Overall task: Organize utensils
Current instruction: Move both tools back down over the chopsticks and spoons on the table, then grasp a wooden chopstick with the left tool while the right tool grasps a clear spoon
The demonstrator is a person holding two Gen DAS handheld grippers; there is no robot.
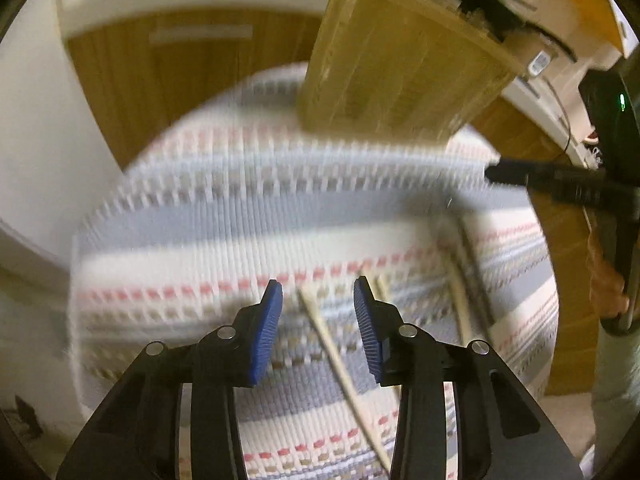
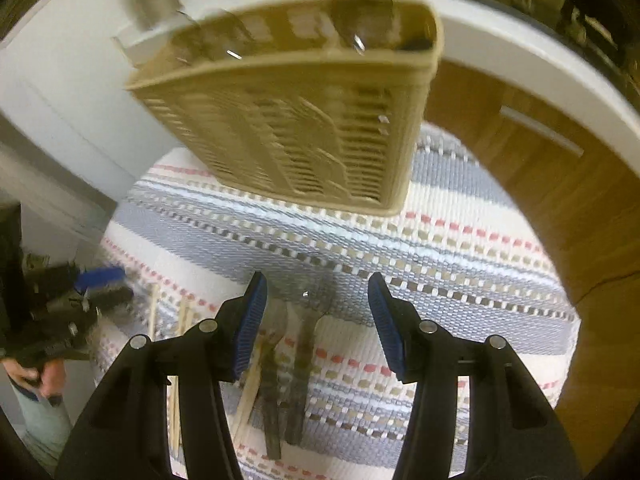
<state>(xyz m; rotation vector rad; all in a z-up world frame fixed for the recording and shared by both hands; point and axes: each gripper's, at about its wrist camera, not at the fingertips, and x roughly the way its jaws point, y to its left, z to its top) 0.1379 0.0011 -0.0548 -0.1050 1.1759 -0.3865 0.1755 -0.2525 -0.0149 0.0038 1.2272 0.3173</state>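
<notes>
A beige slotted utensil holder (image 2: 296,120) stands on a striped woven mat (image 2: 440,248); it also shows in the left wrist view (image 1: 400,68). Clear utensils stick out of its top. My left gripper (image 1: 318,300) is open, low over the mat, with a pale chopstick (image 1: 340,368) lying between its fingers. More chopsticks (image 1: 460,292) lie to its right. My right gripper (image 2: 316,300) is open above clear plastic cutlery (image 2: 296,360) and a chopstick (image 2: 248,392) on the mat. The left gripper also shows at the left in the right wrist view (image 2: 96,280).
The mat lies on a round wooden table (image 2: 560,184) with a white rim. A white wall or cabinet (image 2: 60,92) stands behind the holder. The right gripper's black body (image 1: 560,184) shows at the right edge of the left wrist view.
</notes>
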